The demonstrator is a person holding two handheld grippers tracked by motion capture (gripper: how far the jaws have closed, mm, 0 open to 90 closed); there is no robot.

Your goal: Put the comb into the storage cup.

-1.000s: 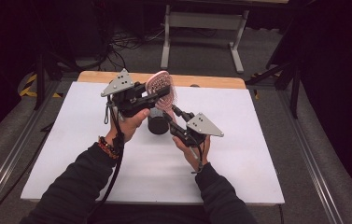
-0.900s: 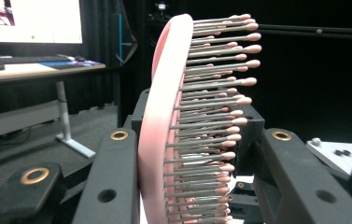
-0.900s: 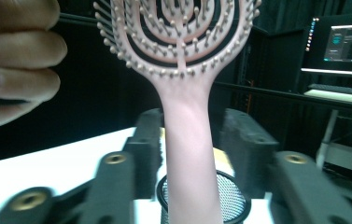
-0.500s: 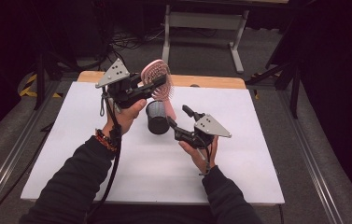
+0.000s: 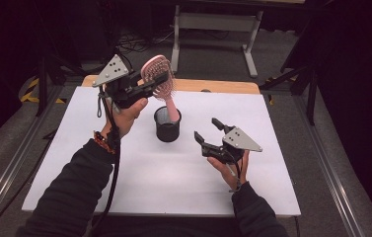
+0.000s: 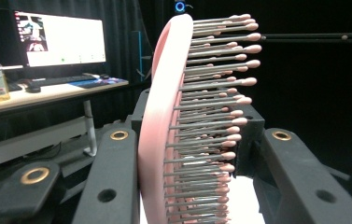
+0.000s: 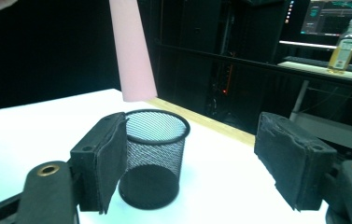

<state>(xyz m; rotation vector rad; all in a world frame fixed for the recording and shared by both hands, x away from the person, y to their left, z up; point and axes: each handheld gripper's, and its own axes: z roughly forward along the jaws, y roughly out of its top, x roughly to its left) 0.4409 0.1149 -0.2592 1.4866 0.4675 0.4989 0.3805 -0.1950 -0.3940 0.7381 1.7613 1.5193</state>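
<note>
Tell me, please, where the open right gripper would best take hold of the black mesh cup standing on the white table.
Probably across the mesh cup wall just below the rim, coming level from the right gripper's side. The cup stands upright and round, and the hairbrush handle hangs above its mouth, so a top approach is blocked.

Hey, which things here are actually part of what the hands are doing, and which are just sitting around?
In the job:
- pink hairbrush, clamped by its head in the left gripper, handle tip above the cup
- black mesh cup
- right gripper, fingers apart with nothing between them, beside the cup

Just sitting around:
- bottle on the far desk
- lit monitor
- keyboard
</note>
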